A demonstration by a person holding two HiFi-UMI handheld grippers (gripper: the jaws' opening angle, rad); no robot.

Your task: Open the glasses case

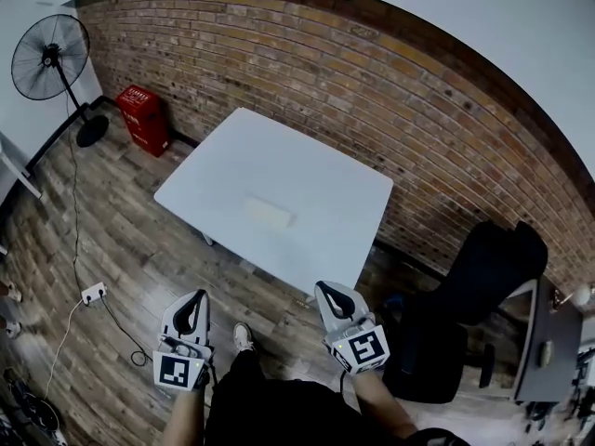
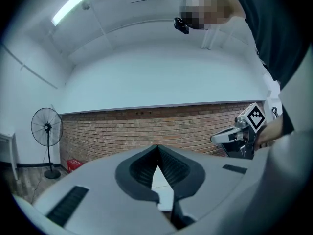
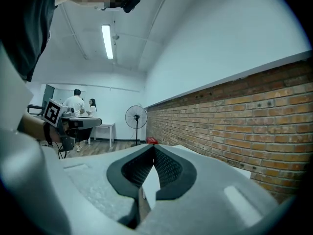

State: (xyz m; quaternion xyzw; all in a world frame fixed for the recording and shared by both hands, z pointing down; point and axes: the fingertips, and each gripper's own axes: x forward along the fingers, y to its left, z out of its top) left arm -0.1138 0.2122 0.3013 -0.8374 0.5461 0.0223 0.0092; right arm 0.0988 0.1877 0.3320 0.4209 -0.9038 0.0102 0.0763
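Observation:
A pale, flat glasses case (image 1: 270,214) lies shut near the middle of the white table (image 1: 311,165). Both grippers are held short of the table's near edge, above the wooden floor. My left gripper (image 1: 196,298) is shut with nothing in it, its jaws meeting at the tips (image 2: 157,148). My right gripper (image 1: 328,292) is also shut and holds nothing (image 3: 154,150). Each gripper view looks level toward the brick wall, and a sliver of the white table shows through the closed jaws. The case itself shows only in the head view.
A standing fan (image 1: 51,59) and a red crate (image 1: 144,119) are at the far left by the brick wall (image 1: 372,91). A black chair (image 1: 469,291) and a dark desk (image 1: 550,342) stand at the right. A power strip (image 1: 93,294) lies on the floor. Two people (image 3: 80,103) stand far off.

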